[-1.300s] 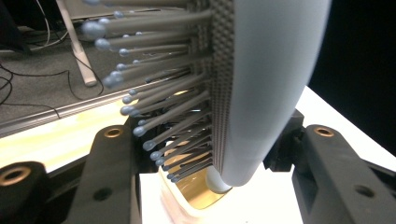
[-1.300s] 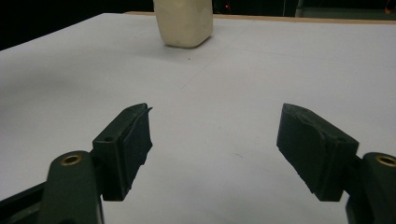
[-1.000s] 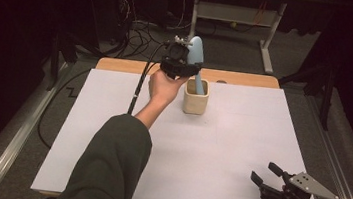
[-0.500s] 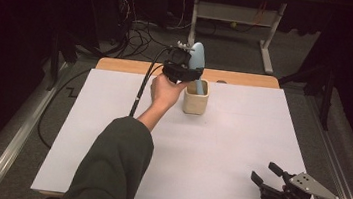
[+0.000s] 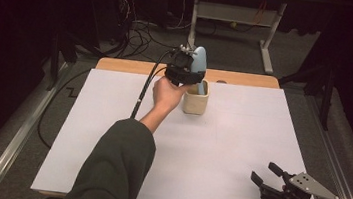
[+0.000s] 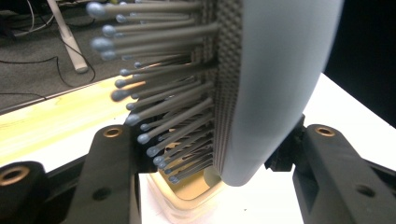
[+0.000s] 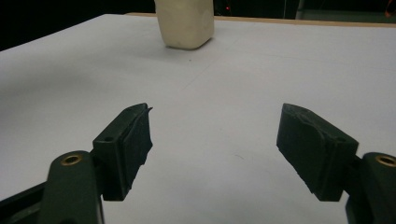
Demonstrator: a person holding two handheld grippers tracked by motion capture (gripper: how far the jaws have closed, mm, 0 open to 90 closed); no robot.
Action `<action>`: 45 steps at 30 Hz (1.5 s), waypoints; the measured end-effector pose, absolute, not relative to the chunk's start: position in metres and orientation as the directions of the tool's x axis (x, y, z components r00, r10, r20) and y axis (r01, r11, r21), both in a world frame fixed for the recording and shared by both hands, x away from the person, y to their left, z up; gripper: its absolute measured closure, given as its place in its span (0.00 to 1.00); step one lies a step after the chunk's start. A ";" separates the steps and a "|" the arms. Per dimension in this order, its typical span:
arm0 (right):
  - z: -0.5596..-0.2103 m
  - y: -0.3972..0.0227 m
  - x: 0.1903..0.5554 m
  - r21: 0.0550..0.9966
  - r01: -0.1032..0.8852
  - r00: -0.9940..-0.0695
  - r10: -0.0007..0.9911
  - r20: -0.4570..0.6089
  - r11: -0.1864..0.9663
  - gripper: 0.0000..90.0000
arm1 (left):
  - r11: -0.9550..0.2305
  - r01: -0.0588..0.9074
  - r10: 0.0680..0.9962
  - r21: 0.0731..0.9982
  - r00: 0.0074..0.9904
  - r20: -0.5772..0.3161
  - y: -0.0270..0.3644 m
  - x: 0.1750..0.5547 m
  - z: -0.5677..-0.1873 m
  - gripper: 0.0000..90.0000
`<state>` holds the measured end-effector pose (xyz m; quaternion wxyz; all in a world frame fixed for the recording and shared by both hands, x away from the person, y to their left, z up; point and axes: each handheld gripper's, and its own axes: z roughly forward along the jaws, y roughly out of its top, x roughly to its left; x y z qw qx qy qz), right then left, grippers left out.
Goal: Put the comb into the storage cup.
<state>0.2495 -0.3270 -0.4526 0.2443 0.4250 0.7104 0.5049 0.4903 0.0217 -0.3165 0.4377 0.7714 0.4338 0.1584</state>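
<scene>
left gripper [image 5: 187,73] clamping hairbrush [image 5: 199,64] above cup [image 5: 196,101]; right gripper [image 5: 268,178] agape

High view overlooks the table [image 5: 111,122]; gripper views sit low, sharing the cup [image 7: 185,23].

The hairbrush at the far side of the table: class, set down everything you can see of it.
The hairbrush has a smooth pale blue back that looks like plastic, a grey textured cushion, and rows of grey bristles with rounded tips. It stands nearly upright, head up, its lower part going down into the cream cup on the white table; whether it touches the bottom is hidden. The left gripper is shut on it, one black jaw on the bristle side, the other on the back.
</scene>
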 end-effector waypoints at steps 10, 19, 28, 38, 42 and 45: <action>-0.453 -0.327 0.250 0.924 0.361 -0.520 0.850 0.083 0.130 0.30 | -0.219 0.552 0.810 0.805 0.563 -0.165 0.027 0.492 -0.326 0.56; -0.453 -0.327 0.249 0.925 0.357 -0.520 0.850 0.081 0.130 0.30 | -0.223 0.556 0.812 0.801 0.561 -0.163 0.024 0.493 -0.330 0.56; -0.453 -0.327 0.249 0.923 0.363 -0.520 0.850 0.086 0.129 0.30 | -0.224 0.562 0.812 0.796 0.559 -0.166 0.025 0.494 -0.335 0.56; -0.453 -0.326 0.249 0.923 0.363 -0.523 0.848 0.087 0.129 0.30 | -0.248 0.566 0.813 0.786 0.563 -0.149 0.019 0.494 -0.340 0.56; -0.453 -0.326 0.250 0.923 0.363 -0.523 0.848 0.087 0.129 0.30 | -0.253 0.570 0.813 0.781 0.563 -0.148 0.018 0.495 -0.343 0.55; -0.453 -0.326 0.249 0.923 0.363 -0.523 0.848 0.087 0.129 0.30 | -0.261 0.575 0.814 0.775 0.563 -0.144 0.018 0.495 -0.345 0.55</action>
